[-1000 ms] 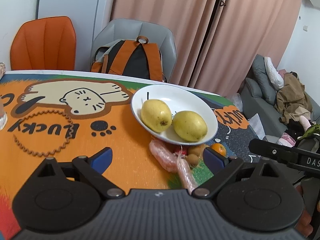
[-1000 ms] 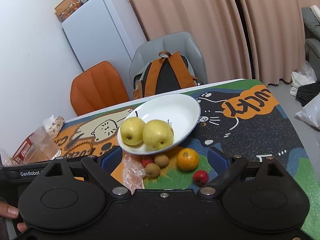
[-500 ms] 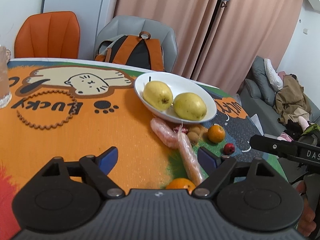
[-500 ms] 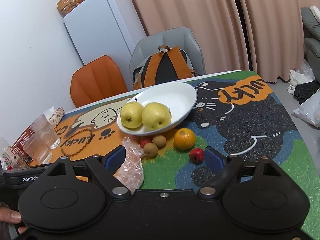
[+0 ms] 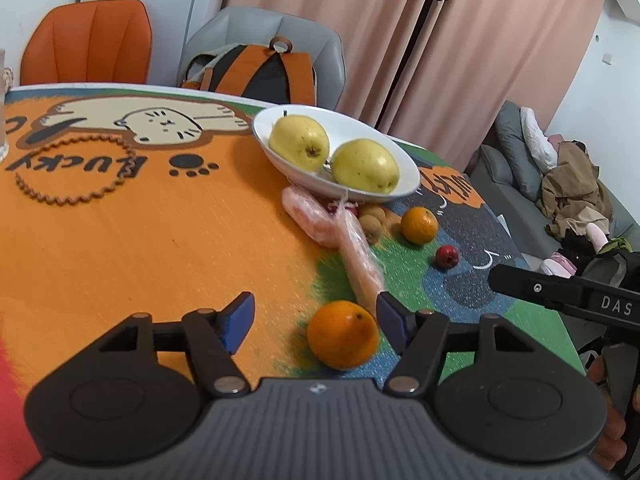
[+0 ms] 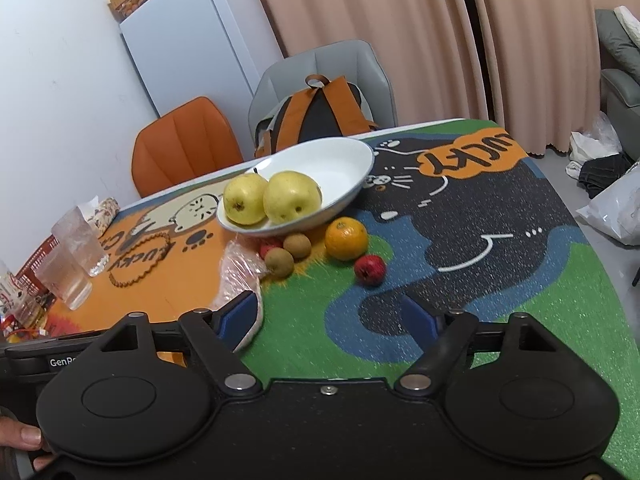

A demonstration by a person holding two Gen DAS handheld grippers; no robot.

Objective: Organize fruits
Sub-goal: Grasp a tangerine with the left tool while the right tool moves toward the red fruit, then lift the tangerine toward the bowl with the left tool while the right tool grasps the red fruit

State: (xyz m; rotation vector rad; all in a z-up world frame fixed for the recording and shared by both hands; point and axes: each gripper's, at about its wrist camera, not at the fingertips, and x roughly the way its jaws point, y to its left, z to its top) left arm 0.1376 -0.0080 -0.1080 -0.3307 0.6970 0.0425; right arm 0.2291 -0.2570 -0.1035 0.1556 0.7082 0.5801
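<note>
Round orange citrus fruit (image 5: 343,334) on patterned mat (image 5: 140,248), between closing blue-padded jaws of left gripper (image 5: 312,317), pads not yet touching. Right gripper (image 6: 332,314) closing over bare green mat, nothing between jaws. Farther out: second orange (image 6: 346,238), small red fruit (image 6: 370,270), two brown kiwis (image 6: 289,253), wrapped pink packet (image 5: 340,240). Beyond: shallow white bowl (image 6: 344,164) with two yellow pears (image 6: 272,198).

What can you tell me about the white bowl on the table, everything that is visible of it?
The white bowl is wide, shallow and glossy, perhaps ceramic, with a thin darker rim. It stands on the printed table mat, appearing slightly tilted. It holds two yellow pears, side by side and touching at one end; the rest is bare. Small brown fruits and an orange lie beside its near edge.
</note>
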